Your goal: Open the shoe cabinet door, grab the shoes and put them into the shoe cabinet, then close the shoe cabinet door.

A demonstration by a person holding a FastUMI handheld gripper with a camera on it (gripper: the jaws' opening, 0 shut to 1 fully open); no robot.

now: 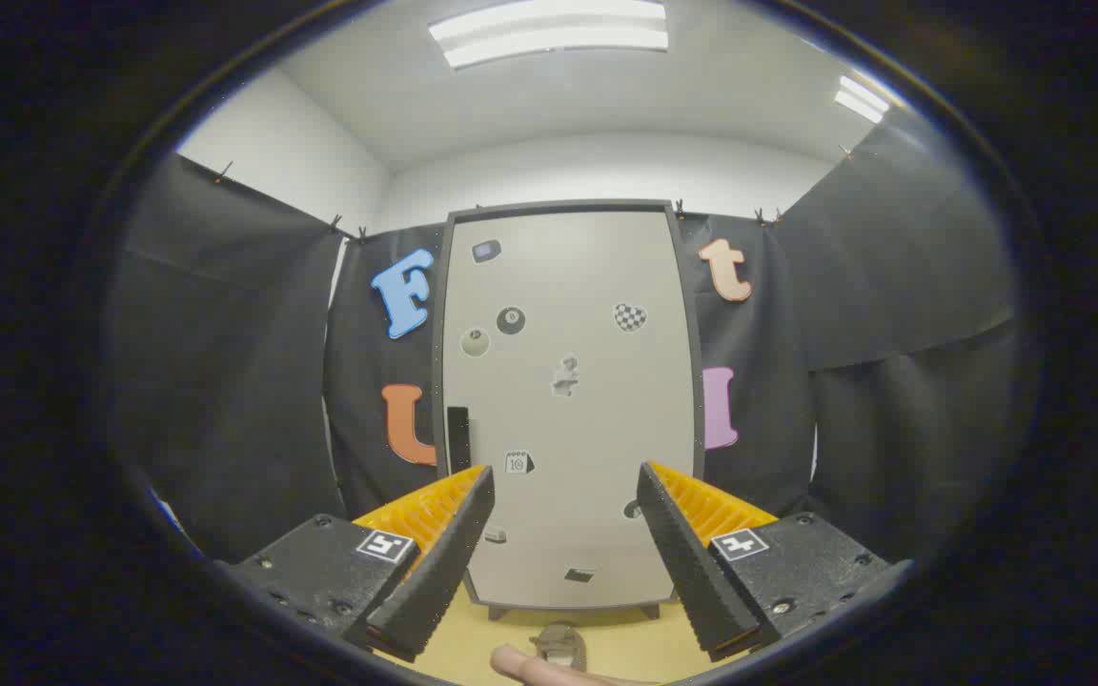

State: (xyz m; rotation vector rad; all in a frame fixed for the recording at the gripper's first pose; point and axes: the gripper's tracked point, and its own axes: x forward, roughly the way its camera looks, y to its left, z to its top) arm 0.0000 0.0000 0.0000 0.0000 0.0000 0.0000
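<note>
- Gripper view, the room: a booth hung with black cloth, white walls and ceiling lights above, and a pale yellow floor [625,648] at the bottom.
- Against the back cloth stands the shoe cabinet [568,400], tall and upright, with a dark frame and short feet on the floor.
- Its light door [597,286] lies flush in the frame and is dotted with small stickers; a dark vertical handle [457,436] sits at the door's left edge, just above the left finger's tip.
- The gripper [565,486] points straight at the cabinet with its fingers spread well apart and nothing between them; the door stands well beyond them.
- Low between the fingers, on the floor in front of the cabinet's base, lies a small greyish thing [560,648], probably a shoe, though too little shows to be sure; a fingertip [520,664] reaches in just beside it.
- Progress, as I judge it: nothing is done yet. The door is closed, so opening it comes first, then the shoes go in and the door is shut again.
</note>
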